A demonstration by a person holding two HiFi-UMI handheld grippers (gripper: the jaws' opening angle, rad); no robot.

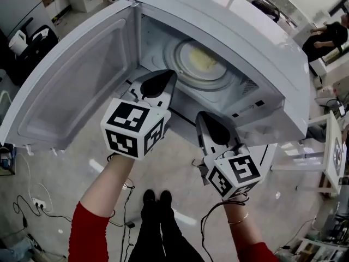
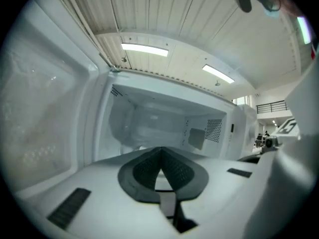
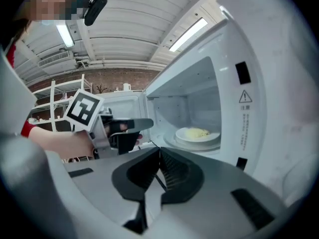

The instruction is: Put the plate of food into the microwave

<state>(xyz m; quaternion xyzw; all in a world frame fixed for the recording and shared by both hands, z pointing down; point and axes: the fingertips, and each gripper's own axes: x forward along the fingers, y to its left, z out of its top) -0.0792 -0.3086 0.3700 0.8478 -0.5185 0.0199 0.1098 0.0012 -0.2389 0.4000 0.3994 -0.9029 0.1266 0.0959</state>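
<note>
Fingers (image 2: 141,172) of the left gripper (image 1: 162,81) are pressing together on nothing, hovering at the mouth of the microwave (image 1: 262,48) beside its door (image 1: 71,86), which is standing wide open on the left. Right gripper (image 1: 210,125) fingers (image 3: 178,174) are also sitting closed and empty, just outside the opening. Plate of food (image 1: 203,60) is resting inside on the glass turntable (image 1: 173,59), apart from both grippers

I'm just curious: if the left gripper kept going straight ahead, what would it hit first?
Probably the microwave's back wall: the left gripper points straight inside, though depth is unclear.
</note>
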